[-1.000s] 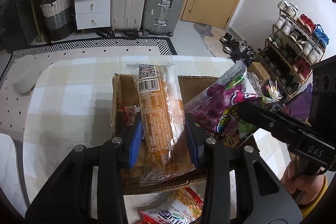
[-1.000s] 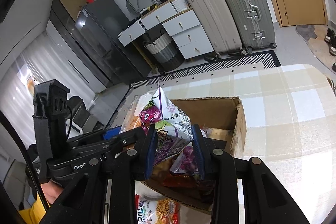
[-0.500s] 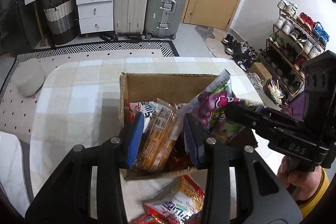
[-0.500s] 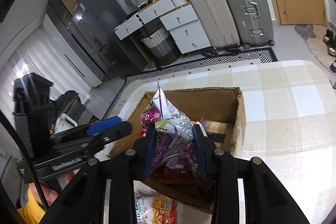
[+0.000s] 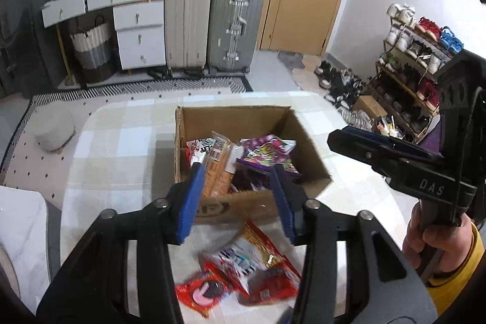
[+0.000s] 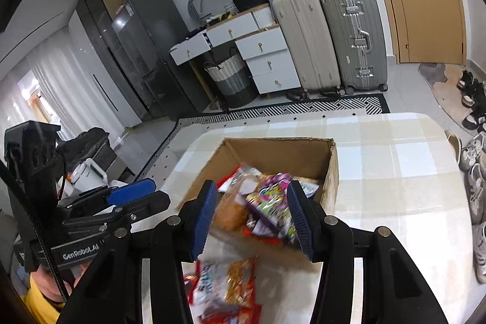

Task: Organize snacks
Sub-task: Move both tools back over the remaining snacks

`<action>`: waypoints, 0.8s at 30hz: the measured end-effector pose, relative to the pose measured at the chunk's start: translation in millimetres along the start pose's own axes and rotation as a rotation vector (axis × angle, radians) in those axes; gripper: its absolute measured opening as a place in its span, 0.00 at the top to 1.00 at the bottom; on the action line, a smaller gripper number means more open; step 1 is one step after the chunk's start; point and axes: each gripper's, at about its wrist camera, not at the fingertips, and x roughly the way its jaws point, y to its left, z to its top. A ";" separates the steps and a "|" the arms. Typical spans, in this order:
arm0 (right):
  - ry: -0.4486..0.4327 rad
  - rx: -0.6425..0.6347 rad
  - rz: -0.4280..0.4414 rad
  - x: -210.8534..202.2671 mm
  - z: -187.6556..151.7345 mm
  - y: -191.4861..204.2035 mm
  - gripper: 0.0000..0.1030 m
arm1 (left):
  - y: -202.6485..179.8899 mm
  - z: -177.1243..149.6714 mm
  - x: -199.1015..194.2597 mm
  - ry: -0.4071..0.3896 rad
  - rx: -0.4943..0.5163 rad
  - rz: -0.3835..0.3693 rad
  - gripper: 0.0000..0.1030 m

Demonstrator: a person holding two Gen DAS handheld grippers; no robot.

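Observation:
An open cardboard box (image 5: 243, 207) (image 6: 332, 172) stands on the checked table (image 5: 121, 148). Inside it lie an orange packet (image 5: 217, 169) (image 6: 231, 211), a purple packet (image 5: 264, 154) (image 6: 270, 202) and other snacks. My left gripper (image 5: 236, 172) hovers above the box's near edge with its jaws opening and nothing between them. My right gripper (image 6: 252, 189) hangs over the box, its jaws likewise opening and empty. Each gripper shows in the other's view: the right (image 5: 379, 148) and the left (image 6: 133, 196). Several loose snack packets (image 5: 243, 266) (image 6: 227, 287) lie on the table in front of the box.
Beyond the table stand two suitcases (image 5: 212, 23), white drawers (image 5: 136, 32) and a woven basket (image 5: 91, 50). A shoe rack (image 5: 419, 63) fills the right side. A grey stool (image 5: 53, 126) sits on the floor to the left. A person's hand (image 5: 425, 245) holds the right gripper.
Both grippers let go: the orange packet left the left gripper and the purple packet left the right one, and both now lie in the box. Both grippers pulled back and up.

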 end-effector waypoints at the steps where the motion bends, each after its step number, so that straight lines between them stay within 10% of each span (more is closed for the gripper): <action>1: -0.008 -0.002 0.000 -6.9 -2.1 4.0 0.52 | -3.7 -4.3 -11.9 -0.015 0.006 0.000 0.51; 14: -0.187 -0.117 0.014 -118.0 -63.8 76.4 0.51 | -36.4 -76.8 -158.9 -0.165 0.019 0.028 0.22; 24: -0.359 -0.209 -0.024 -197.8 -148.2 119.8 0.11 | -33.1 -160.9 -218.1 -0.136 -0.007 0.007 0.21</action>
